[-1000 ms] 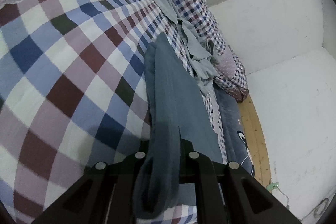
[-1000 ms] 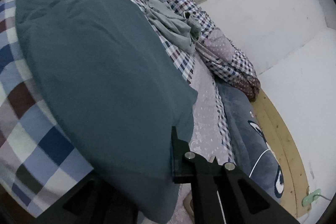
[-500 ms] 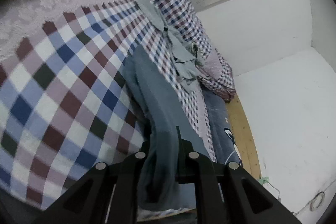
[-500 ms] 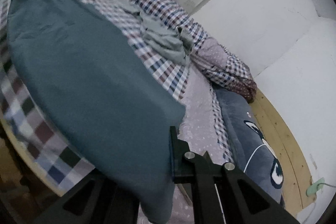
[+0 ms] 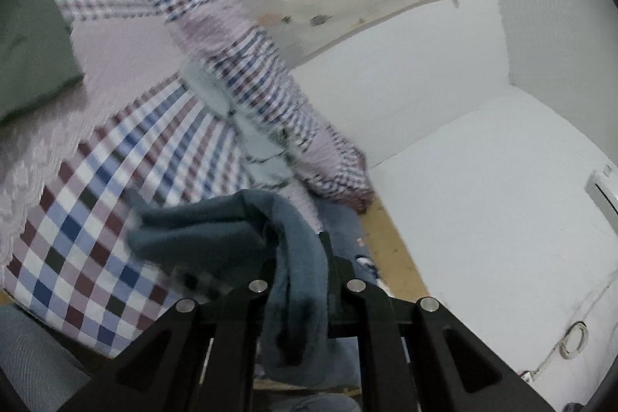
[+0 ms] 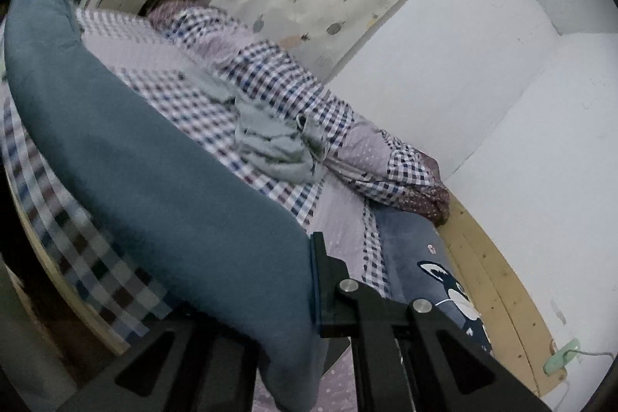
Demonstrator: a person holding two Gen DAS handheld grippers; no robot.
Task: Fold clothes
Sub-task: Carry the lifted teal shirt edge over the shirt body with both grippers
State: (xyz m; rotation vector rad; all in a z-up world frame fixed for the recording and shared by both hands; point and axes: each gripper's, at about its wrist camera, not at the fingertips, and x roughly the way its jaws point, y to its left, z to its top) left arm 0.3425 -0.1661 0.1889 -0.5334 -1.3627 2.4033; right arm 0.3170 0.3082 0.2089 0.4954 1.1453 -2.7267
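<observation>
- L tongs (image 5: 299, 280): clamped on a bunched edge of the teal garment (image 5: 216, 234); cloth runs up and left from the jaws, over the checked bedspread (image 5: 116, 180).
- R tongs (image 6: 270, 296): gripping another edge of the same garment (image 6: 154, 172); only one finger shows, the other is under the cloth.
- Garment hangs lifted between both tongs above the bed, long axis stretching away to the upper left in the R view.
- Both ends held equally; neither hand nearer.
- Grey garment (image 6: 270, 145) lies crumpled by the rolled quilt (image 6: 347, 141), well apart.

Teal-blue garment (image 6: 154, 188) lifted above checked bed, spread wide, one end bunched (image 5: 293, 257).
</observation>
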